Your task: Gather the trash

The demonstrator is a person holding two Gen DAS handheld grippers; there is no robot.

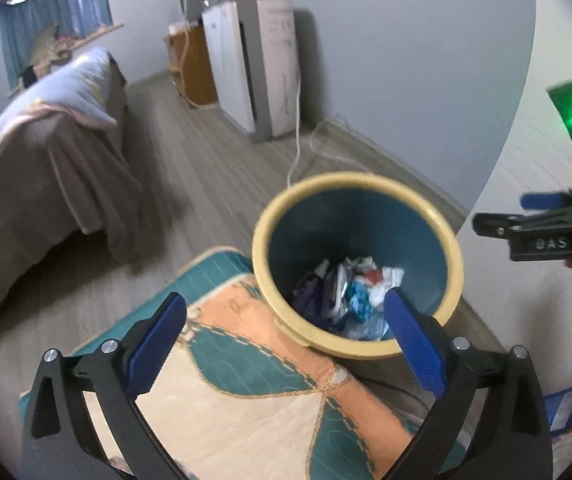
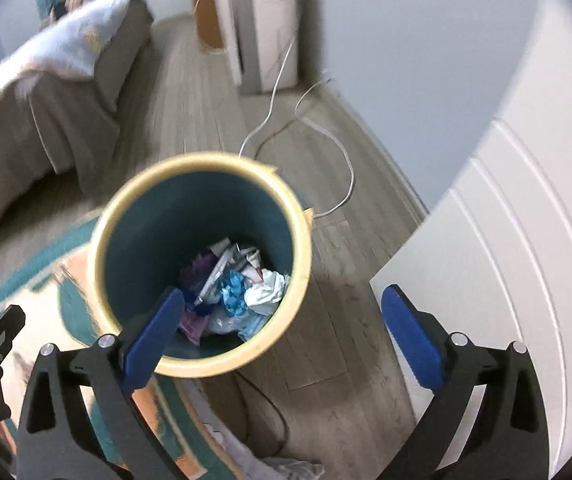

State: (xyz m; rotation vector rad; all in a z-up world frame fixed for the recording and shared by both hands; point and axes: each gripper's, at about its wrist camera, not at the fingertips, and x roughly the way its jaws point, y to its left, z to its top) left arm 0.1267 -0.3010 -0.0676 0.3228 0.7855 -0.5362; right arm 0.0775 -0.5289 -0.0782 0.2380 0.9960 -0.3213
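A round bin with a cream rim and teal inside stands on the floor; it also shows in the right wrist view. Crumpled trash of white, blue and purple wrappers lies at its bottom, seen too in the right wrist view. My left gripper is open and empty above the bin's near left edge. My right gripper is open and empty above the bin's near right edge. The right gripper also shows at the right of the left wrist view.
A teal and orange rug lies under the bin's left side. A bed with a brown cover stands at left. A white appliance stands by the far wall, with cables on the wood floor. A white panelled door is at right.
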